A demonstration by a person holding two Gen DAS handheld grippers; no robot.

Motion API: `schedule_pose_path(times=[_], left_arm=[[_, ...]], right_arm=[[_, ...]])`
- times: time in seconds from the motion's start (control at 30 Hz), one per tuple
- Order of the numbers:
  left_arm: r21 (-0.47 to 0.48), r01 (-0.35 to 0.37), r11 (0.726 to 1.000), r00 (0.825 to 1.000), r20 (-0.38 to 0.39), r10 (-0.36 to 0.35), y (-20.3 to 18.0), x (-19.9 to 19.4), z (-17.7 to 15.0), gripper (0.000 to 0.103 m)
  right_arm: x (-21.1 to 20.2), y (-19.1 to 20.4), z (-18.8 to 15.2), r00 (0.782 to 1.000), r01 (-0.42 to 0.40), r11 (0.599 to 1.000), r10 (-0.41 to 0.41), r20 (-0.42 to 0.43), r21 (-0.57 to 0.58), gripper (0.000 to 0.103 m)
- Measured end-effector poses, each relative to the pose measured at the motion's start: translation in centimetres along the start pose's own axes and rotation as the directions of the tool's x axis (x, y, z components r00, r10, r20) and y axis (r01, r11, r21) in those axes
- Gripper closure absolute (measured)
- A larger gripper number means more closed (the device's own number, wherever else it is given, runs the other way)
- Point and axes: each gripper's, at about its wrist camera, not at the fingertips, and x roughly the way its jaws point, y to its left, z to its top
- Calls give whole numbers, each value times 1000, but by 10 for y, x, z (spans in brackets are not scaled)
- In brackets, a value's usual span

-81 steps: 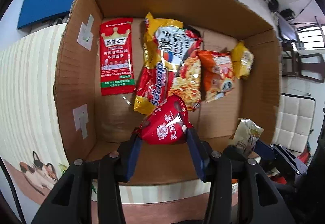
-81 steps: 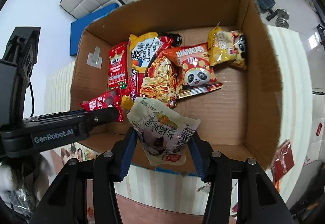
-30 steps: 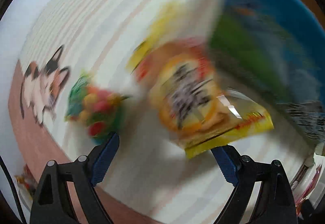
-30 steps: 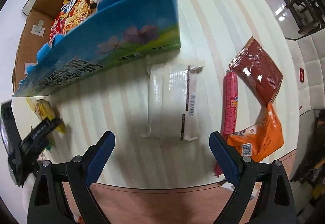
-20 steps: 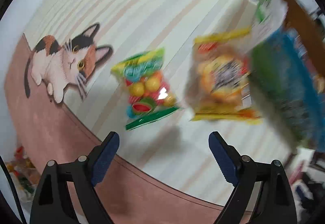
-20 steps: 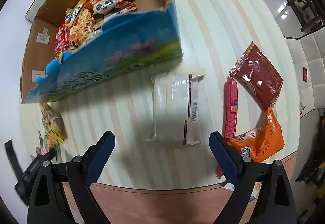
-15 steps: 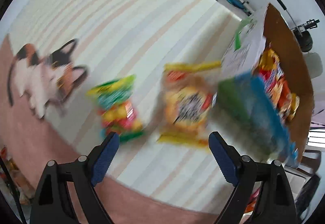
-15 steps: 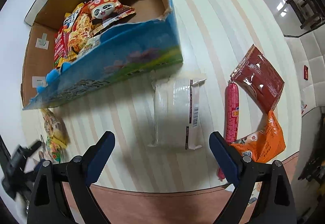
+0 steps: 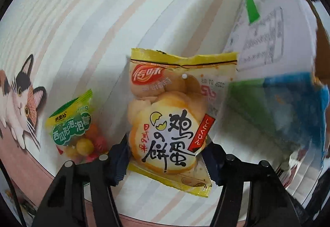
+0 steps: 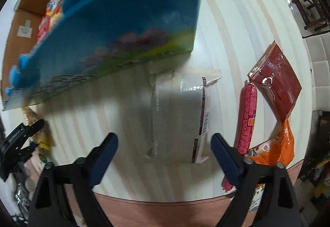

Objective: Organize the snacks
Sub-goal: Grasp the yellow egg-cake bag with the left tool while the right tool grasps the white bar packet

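Where both spread before, left claw [image 9: 165,157] now pinching egg-biscuit pkt [image 9: 169,122], right claw [image 10: 164,148] spread.

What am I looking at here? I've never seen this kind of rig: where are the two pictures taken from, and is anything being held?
No robot: a person holds one two-fingered tool in each hand, with a fisheye camera looking along its fingers. In the left view, the left hand-held gripper has its blue pads on either side of a yellow egg-biscuit packet; whether it is squeezing it yet is unclear. A green bag of coloured gum balls lies beside it. In the right view, the right hand-held gripper is open over a white wrapped packet on the striped tablecloth, near a blue cardboard box of snacks.
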Motion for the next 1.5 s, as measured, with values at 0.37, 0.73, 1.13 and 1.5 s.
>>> schedule_pose_path(times=[0.37,0.73,1.13,1.5], left_arm=[[188,-106,976,994,-16,111,-13,-4,-77,46],[363,-154,919,982,-47,183,-17,6,-164,46],[369,-158,916,978,-72,197,-53,10,-143,41],[343,-156,926,978,-76,193,-79,28,-131,33]], right_arm=[[7,-9,-32,998,51,995,-54,-32,-82,52],[23,-14,-109,989,30,983,-56,-136,-184,52],[35,-12,-129,990,53,985,-73,-119,-164,45],[43,1,-112,989,75,985,-94,-116,-158,39]])
